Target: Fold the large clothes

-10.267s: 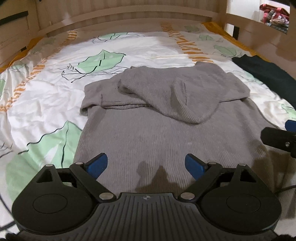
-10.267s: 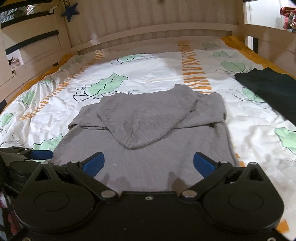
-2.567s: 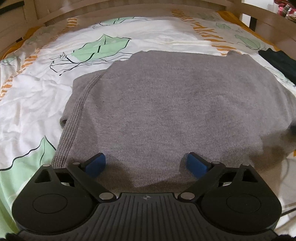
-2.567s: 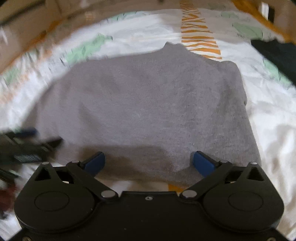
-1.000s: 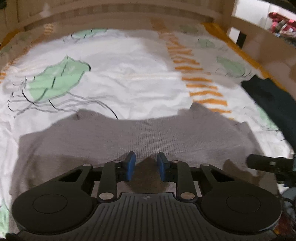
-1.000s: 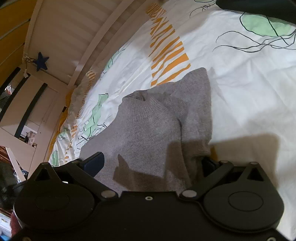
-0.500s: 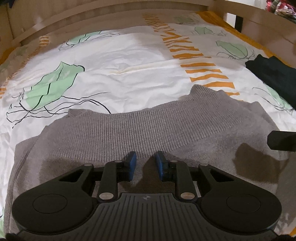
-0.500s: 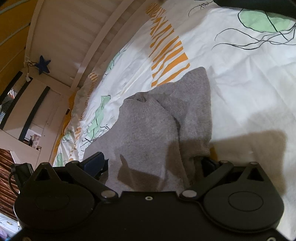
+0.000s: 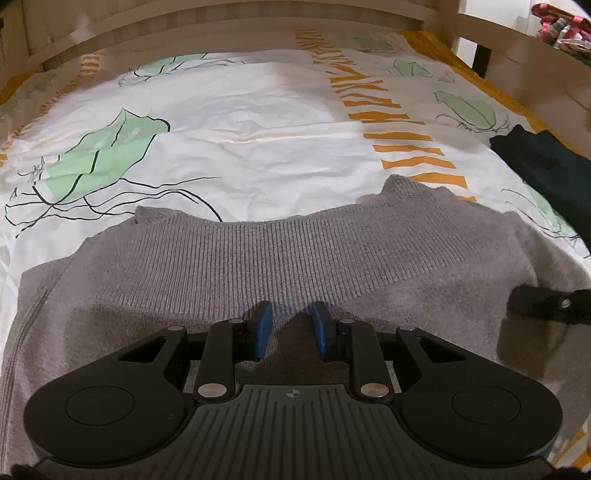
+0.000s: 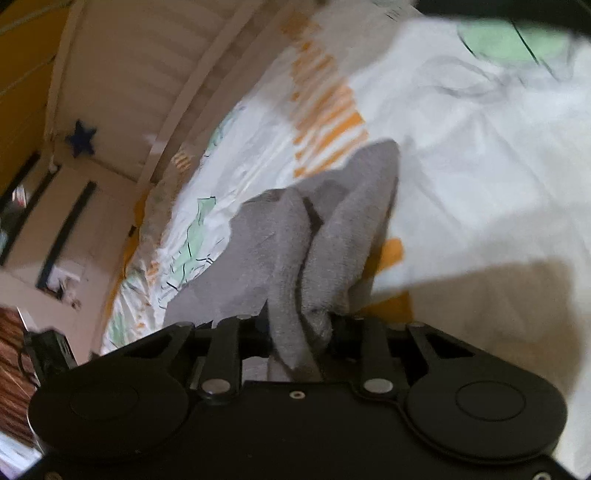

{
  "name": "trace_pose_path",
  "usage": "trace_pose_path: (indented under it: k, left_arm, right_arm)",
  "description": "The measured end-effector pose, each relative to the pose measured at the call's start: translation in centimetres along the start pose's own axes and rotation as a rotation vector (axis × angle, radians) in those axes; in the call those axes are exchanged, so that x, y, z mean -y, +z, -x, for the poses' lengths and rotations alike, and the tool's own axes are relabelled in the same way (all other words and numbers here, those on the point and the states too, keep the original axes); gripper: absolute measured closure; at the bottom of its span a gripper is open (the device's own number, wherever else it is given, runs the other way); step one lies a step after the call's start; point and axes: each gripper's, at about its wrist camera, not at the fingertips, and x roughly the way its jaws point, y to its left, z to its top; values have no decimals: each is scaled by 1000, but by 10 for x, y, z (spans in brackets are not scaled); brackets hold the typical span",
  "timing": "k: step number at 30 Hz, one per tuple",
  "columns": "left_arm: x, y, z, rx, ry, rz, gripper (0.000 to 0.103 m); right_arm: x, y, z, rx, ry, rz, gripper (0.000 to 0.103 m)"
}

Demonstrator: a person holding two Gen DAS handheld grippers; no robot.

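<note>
Left gripper [image 9: 290, 330] pinches a raised fold of the grey ribbed knit sweater [image 9: 332, 251], pads nearly together; right gripper [image 10: 301, 332] is closing on a bunched sweater edge.

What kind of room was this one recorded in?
Most likely a bedroom, perhaps a child's. A grey sweater lies on a bed under a leaf-print sheet, with a slatted wooden bed frame around it and a blue star hanging there.
</note>
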Motion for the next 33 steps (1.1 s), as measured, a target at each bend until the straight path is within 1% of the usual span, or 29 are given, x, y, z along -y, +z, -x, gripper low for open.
trace_pose_path:
  k: [2, 4, 7, 9, 12, 15, 17, 19, 22, 26, 29, 33]
  left_arm:
    - [-8, 1, 6, -8, -36, 33, 79]
    - [-18, -2, 16, -22, -81, 73, 79]
    - [-27, -18, 40, 1, -114, 72, 79]
    - [-33, -29, 49, 4, -142, 79, 79]
    - [-39, -40, 40, -32, -165, 92, 79]
    - [-41, -37, 28, -48, -186, 81, 79]
    - [-45, -31, 31, -58, -209, 79, 79]
    - [-54, -32, 38, -49, -228, 92, 79]
    - [-76, -37, 56, -8, -178, 118, 79]
    - [-114, -47, 78, 41, -96, 147, 79]
    - [-150, -60, 91, 56, -34, 200, 79]
    - [-191, -72, 103, 58, 23, 281, 79]
  right_arm:
    - [-7, -1, 5, 19, 28, 12, 67]
    - [-13, -1, 9, 34, 22, 31, 67]
    - [-24, -1, 15, 46, 4, 56, 67]
    - [-34, 0, 17, 50, -8, 80, 67]
    - [-53, 0, 15, 43, -58, 119, 68]
    - [-70, 1, 11, 33, -91, 134, 70]
    - [-83, 2, 8, 31, -96, 136, 70]
    - [-99, 5, 7, 29, -81, 136, 70]
    - [-132, 6, 0, 14, -52, 167, 70]
    - [-182, -1, -24, -34, -26, 245, 70]
    - [-219, -15, -61, -89, -2, 300, 70]
    - [-250, -45, -116, -168, 2, 371, 70]
